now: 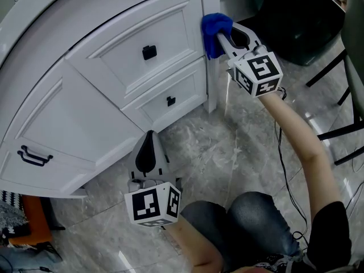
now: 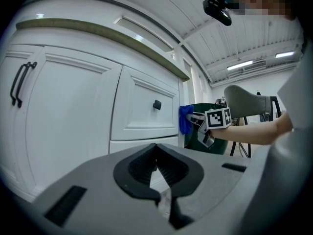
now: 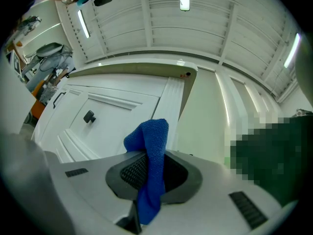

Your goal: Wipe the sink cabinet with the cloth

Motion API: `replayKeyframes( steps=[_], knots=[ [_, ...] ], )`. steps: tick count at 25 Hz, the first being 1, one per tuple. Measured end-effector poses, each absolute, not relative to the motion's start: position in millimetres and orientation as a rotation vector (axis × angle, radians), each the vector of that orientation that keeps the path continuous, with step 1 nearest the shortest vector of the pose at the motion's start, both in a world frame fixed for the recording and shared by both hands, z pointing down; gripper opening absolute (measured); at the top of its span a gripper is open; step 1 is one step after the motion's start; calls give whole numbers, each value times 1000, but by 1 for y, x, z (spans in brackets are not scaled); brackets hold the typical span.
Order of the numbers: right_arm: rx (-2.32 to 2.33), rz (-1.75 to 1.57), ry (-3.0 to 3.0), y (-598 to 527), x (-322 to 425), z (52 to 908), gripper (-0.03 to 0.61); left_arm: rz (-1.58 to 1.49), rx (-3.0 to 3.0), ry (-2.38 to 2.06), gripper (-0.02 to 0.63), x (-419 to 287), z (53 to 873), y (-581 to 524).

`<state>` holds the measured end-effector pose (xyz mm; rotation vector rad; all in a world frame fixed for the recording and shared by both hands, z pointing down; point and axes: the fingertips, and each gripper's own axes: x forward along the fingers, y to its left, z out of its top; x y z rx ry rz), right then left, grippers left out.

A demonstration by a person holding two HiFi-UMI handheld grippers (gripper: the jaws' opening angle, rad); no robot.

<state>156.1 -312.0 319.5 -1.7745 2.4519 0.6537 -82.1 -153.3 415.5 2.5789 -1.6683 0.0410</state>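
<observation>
The white sink cabinet [image 1: 114, 90] curves across the head view's upper left, with two drawers with black knobs and a door. A blue cloth [image 1: 215, 32] is pressed against the cabinet's right corner post, held by my right gripper [image 1: 223, 37], which is shut on it. In the right gripper view the blue cloth [image 3: 150, 170] hangs folded between the jaws, in front of the cabinet [image 3: 117, 111]. My left gripper [image 1: 149, 147] sits low near the floor below the cabinet, shut and holding nothing. The left gripper view shows its closed jaws, the cabinet [image 2: 98, 116] and the cloth [image 2: 185, 120] far off.
A grey marble floor [image 1: 244, 147] lies below. A dark green bin [image 1: 296, 21] stands at the upper right, next to black chair legs [image 1: 335, 67]. An orange object [image 1: 28, 220] sits at the lower left. A black door handle [image 1: 33, 155] sticks out of the cabinet.
</observation>
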Motion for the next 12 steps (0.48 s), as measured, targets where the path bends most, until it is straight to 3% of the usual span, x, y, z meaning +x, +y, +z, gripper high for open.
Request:
replayKeyframes(
  steps=[12],
  knots=[
    [-1785, 642, 2485, -313, 155, 345, 60, 48, 2583, -1668, 5, -80, 414, -153]
  ],
)
